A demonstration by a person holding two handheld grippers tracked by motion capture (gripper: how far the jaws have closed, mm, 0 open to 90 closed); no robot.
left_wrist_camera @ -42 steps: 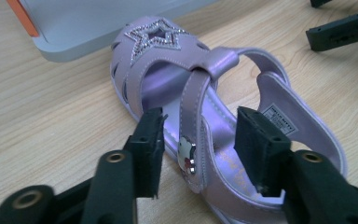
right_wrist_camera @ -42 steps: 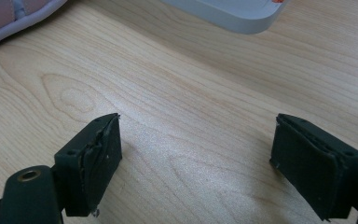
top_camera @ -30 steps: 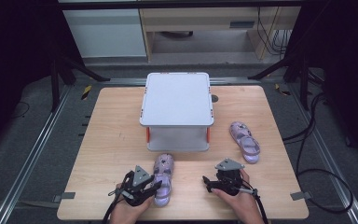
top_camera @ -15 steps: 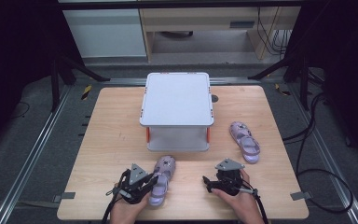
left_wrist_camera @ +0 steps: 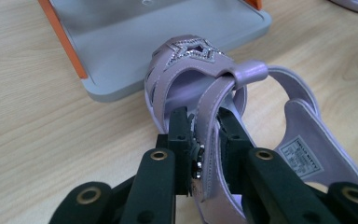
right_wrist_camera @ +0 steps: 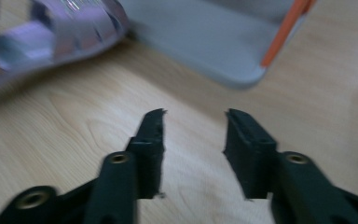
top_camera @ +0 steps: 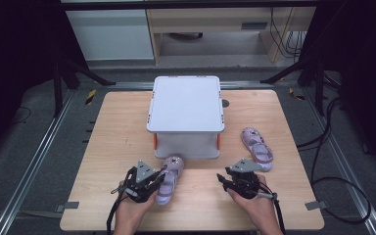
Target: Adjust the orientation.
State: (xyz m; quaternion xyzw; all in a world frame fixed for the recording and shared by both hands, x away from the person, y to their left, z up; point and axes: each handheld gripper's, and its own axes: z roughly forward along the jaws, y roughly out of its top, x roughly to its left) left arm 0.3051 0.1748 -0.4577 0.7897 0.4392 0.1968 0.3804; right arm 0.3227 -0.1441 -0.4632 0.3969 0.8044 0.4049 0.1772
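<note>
A lilac sandal (top_camera: 170,172) with a glittery star lies on the wooden table, its toe at the front edge of a grey two-level shelf (top_camera: 186,100). My left gripper (top_camera: 155,183) is shut on the sandal. In the left gripper view the sandal (left_wrist_camera: 191,60) has its side strap pinched between the jaws of my left gripper (left_wrist_camera: 204,119). The matching sandal (top_camera: 257,149) lies to the right of the shelf. Just in front of it my right gripper (top_camera: 226,180) stands open above bare wood. In the right gripper view my right gripper (right_wrist_camera: 195,116) is empty, and the held sandal (right_wrist_camera: 51,32) appears blurred at the upper left.
The shelf's lower tray (left_wrist_camera: 158,28) with orange posts (right_wrist_camera: 286,28) sits close ahead of both grippers. Bare tabletop (top_camera: 117,127) lies left of the shelf. Metal rails, cables and a cabinet surround the table.
My left gripper has carried the sandal slightly forward, so its toe is closer to the shelf. The right gripper has shifted only a little.
</note>
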